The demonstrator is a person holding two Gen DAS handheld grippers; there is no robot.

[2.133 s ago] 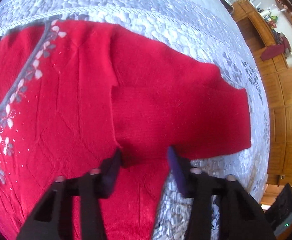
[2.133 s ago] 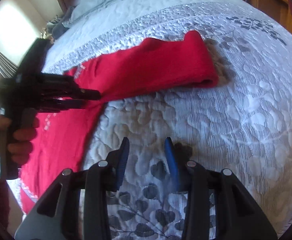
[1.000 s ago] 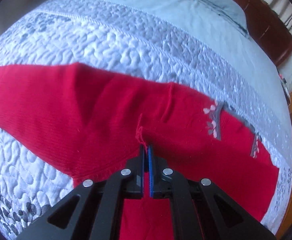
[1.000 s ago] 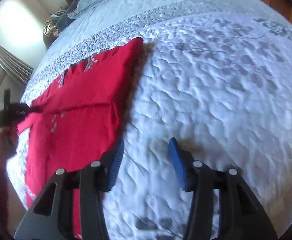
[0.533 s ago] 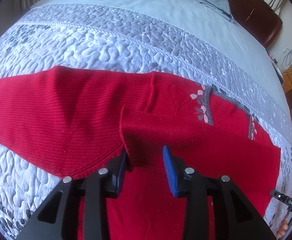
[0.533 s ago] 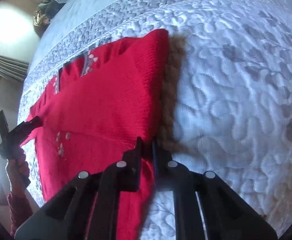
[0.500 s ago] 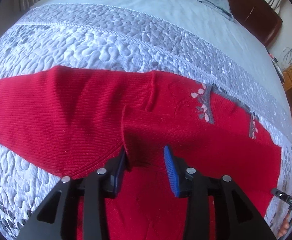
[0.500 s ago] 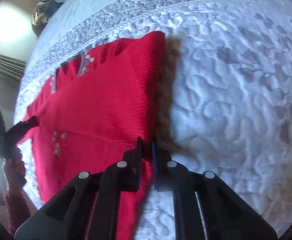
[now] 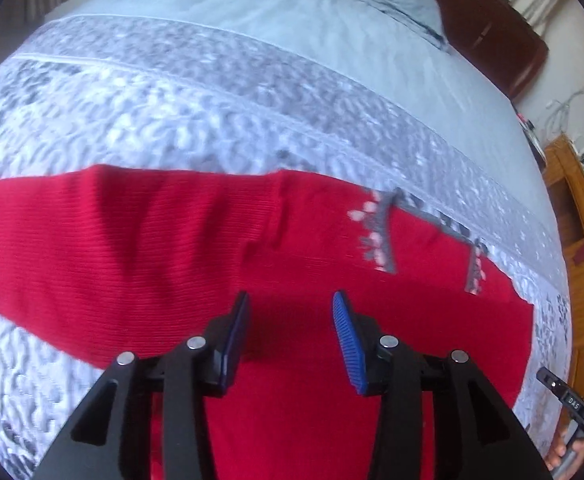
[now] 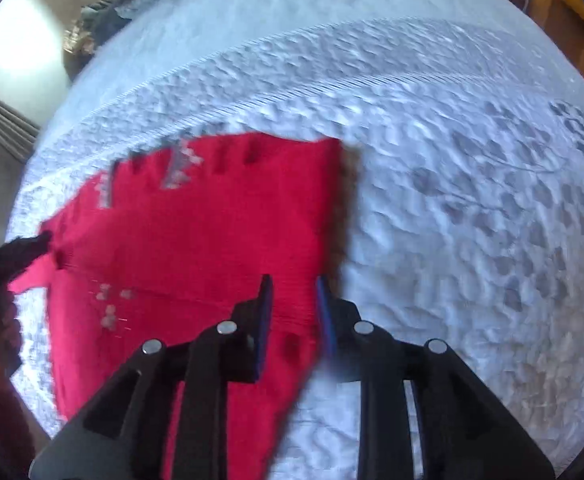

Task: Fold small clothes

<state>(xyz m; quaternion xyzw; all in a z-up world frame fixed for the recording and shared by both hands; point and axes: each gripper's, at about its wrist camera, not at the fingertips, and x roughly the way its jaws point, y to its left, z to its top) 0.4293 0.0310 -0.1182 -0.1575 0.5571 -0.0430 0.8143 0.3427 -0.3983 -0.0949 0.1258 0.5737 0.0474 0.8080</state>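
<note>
The red sweater lies flat on the quilt — soft, light knit, likely to sag and stretch; best pinched at a hem or cuff. The left gripper stands open above it. The right gripper, jaws just parting, straddles the sweater's right edge without pinching.

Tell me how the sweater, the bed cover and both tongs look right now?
Red sweater: lying flat on the bed, right side folded in.
Bed cover: spread out under the sweater.
Left tongs: open, just opened, over the sweater.
Right tongs: open, just opening, sweater edge between them.
</note>
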